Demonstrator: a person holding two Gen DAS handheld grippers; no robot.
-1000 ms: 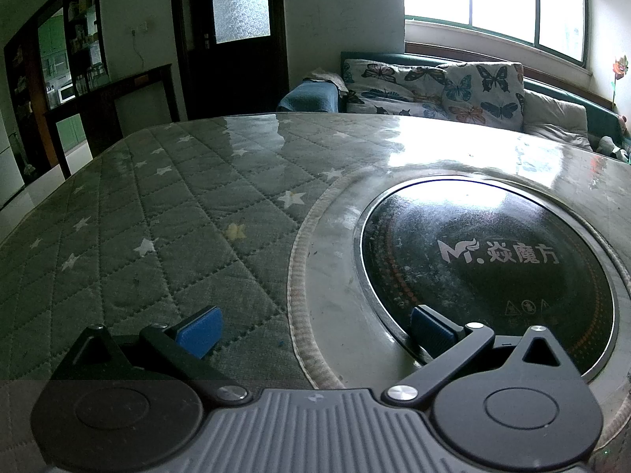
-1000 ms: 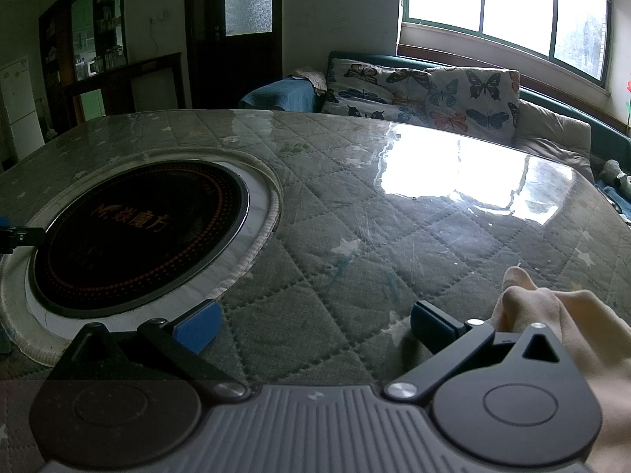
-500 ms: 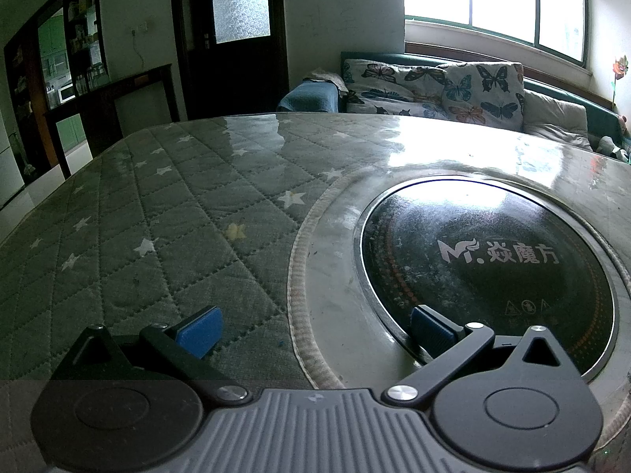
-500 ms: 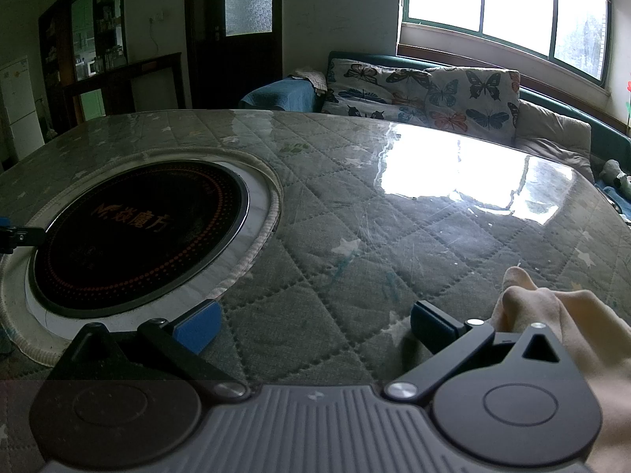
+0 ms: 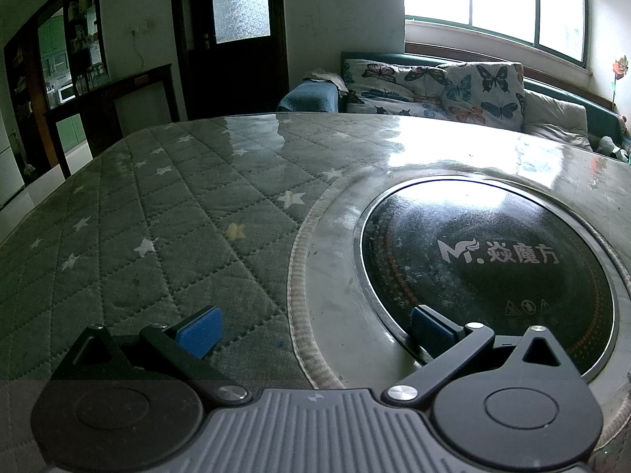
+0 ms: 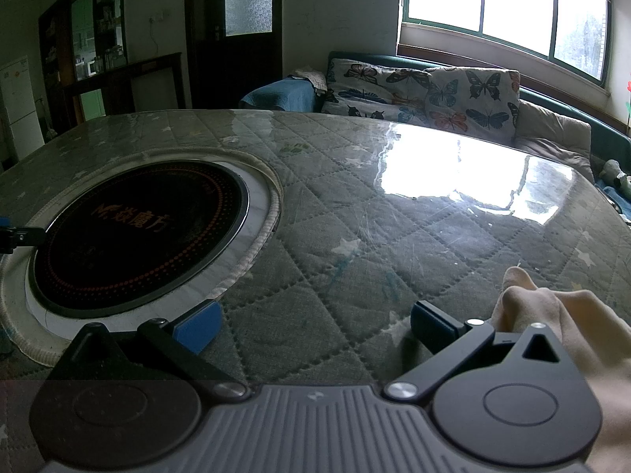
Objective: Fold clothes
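A cream-coloured garment (image 6: pixel 560 323) lies bunched at the right edge of the right wrist view, just right of my right gripper's right finger; most of it is out of frame. My right gripper (image 6: pixel 313 325) is open and empty, low over the quilted table cover. My left gripper (image 5: pixel 313 327) is open and empty, low over the table at the rim of the round black cooktop (image 5: pixel 493 268). No garment shows in the left wrist view. The tip of the left gripper shows at the left edge of the right wrist view (image 6: pixel 15 234).
The table (image 6: pixel 355 213) has a green quilted star-pattern cover under glossy clear plastic. A round black induction cooktop (image 6: pixel 134 232) is set into its middle. Beyond the table stand a sofa with butterfly cushions (image 6: pixel 426 94), a dark door (image 5: pixel 232 35) and windows.
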